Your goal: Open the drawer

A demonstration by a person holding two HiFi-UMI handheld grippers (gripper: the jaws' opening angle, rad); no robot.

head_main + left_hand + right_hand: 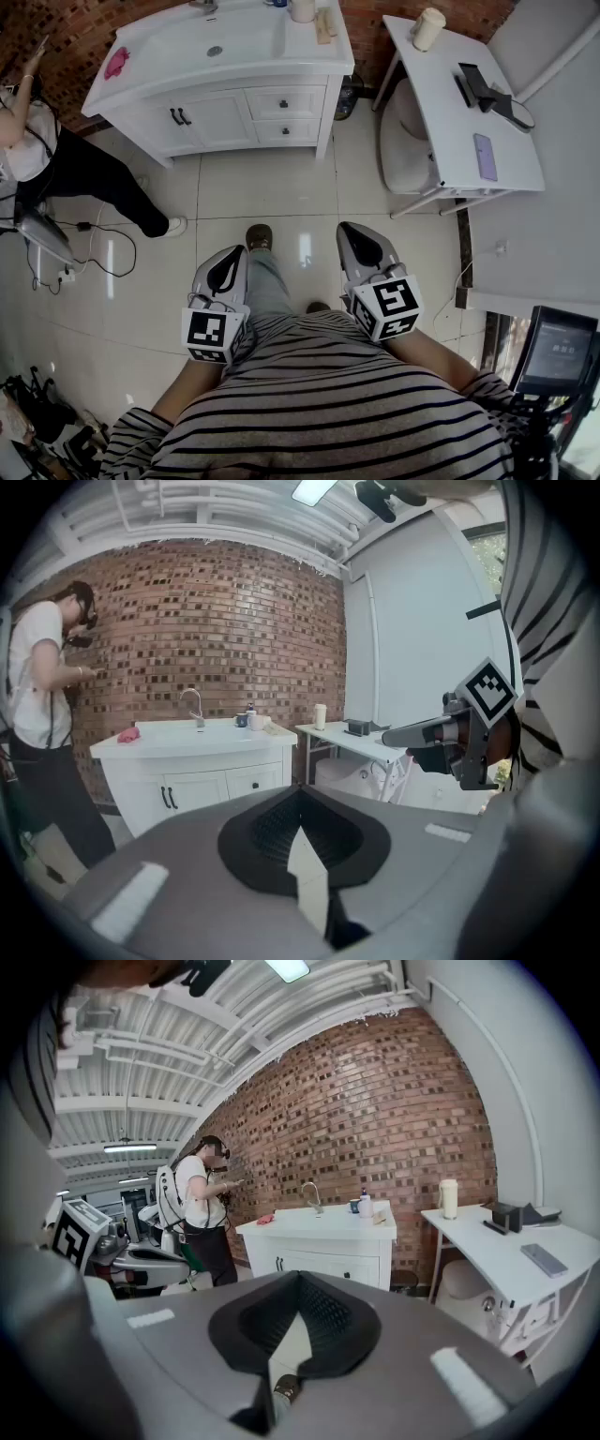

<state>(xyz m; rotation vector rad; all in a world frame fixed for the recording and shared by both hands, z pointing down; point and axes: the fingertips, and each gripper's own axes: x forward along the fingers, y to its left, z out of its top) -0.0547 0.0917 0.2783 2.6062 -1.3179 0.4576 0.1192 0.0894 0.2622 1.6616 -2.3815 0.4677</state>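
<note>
I find my left gripper (232, 255) and right gripper (352, 231) both closed on nothing, well apart from the drawer (302, 99) in the right half of the far vanity (178, 52); I judge I should close in, part one pair, and pull its knob (284, 103) straight back.

- Head view: bright, even indoor light. The glossy tiled floor (272, 187) carries pale streaks of glare, and shadows are faint and soft-edged.
- The top of the white vanity (234, 47) is close to washed out.
- Straight lines in the head view bend toward the edges.
- Left gripper view: a ceiling light panel (314, 489) glows at the top edge, and the picture sits in a round frame with black corners.
- Right gripper view: an overhead lamp (286, 968) shines at the top, and the brick wall (375, 1101) bows in a strong fisheye curve.
- In both gripper views the nearest foreground is soft, while the far room is sharper.
</note>
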